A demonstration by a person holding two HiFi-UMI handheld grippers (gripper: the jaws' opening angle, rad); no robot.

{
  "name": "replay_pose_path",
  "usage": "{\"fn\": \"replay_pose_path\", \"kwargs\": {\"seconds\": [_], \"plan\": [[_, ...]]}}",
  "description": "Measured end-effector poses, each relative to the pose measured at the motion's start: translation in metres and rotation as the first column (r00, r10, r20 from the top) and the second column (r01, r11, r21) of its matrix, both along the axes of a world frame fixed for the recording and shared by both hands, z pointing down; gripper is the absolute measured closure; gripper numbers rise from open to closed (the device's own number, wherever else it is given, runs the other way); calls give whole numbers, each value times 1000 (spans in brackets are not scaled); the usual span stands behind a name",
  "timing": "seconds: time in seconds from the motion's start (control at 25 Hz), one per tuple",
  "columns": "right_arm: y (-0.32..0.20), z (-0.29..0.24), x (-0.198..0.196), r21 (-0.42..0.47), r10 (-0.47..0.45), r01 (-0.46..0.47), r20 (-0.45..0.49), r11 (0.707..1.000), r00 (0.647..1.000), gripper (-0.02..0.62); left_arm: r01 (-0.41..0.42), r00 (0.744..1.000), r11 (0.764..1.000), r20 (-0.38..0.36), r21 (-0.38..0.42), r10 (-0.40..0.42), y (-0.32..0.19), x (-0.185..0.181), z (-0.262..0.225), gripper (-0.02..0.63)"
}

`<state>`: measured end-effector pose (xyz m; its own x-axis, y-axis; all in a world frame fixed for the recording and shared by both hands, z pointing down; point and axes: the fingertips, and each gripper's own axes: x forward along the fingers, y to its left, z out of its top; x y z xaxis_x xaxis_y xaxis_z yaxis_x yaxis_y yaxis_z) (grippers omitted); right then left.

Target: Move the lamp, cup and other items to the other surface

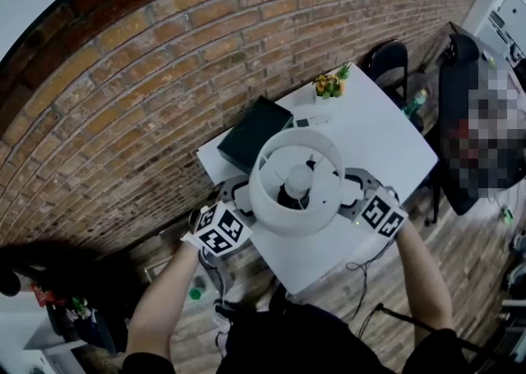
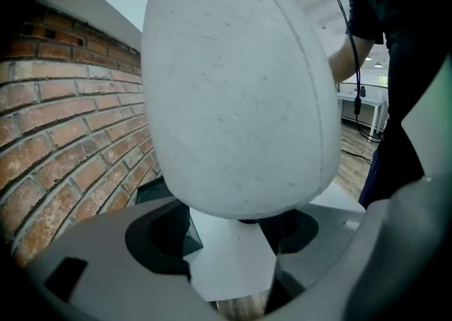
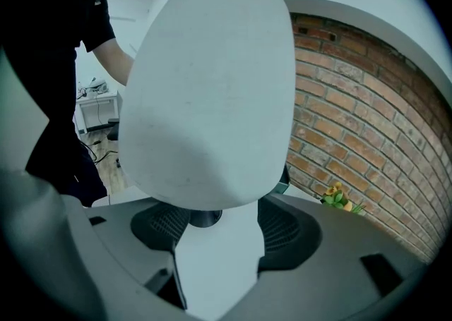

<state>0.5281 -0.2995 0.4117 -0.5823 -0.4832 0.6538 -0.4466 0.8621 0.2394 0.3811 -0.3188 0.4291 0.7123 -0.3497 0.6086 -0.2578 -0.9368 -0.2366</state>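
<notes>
So the lamp with its big white drum shade sits over the near end of the white table, close to the near edge, sandwiched between the two grippers. I can't tell if its base is resting on the tabletop or lifted. Just behind the shade there's a flat black box, close to the table edge that faces the brick wall. The right half of the tabletop is bare and wide open, with wooden floor past that edge. The left gripper has its jaws spread wide, with the curved side of the shade filling the space over them. The right gripper is the same on the opposite side. Neither pinches anything between its pads. At the far corner, a small pot holds a little yellow and green plant.
</notes>
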Motion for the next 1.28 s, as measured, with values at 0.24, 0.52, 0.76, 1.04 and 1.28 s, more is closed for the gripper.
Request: {"fn": "replay_pose_path", "kwargs": {"seconds": [0.24, 0.52, 0.76, 1.04, 1.28], "plan": [[-6, 21, 6, -10, -9, 9, -29, 1000, 1000, 290, -7, 999, 1000, 50, 2, 6, -6, 4, 18, 307], [-10, 23, 8, -20, 10, -10, 25, 1000, 1000, 300, 26, 1000, 1000, 8, -2, -26, -12, 8, 21, 307], [3, 30, 19, -66, 90, -86, 69, 994, 994, 293, 29, 999, 999, 20, -35, -28, 4, 8, 32, 307], [35, 44, 18, -108, 125, -115, 91, 987, 988, 302, 110, 994, 990, -17, -83, -112, 28, -22, 37, 307], [71, 63, -27, -143, 107, -92, 103, 986, 989, 311, 204, 976, 975, -60, -90, -209, 65, -62, 37, 307]]}}
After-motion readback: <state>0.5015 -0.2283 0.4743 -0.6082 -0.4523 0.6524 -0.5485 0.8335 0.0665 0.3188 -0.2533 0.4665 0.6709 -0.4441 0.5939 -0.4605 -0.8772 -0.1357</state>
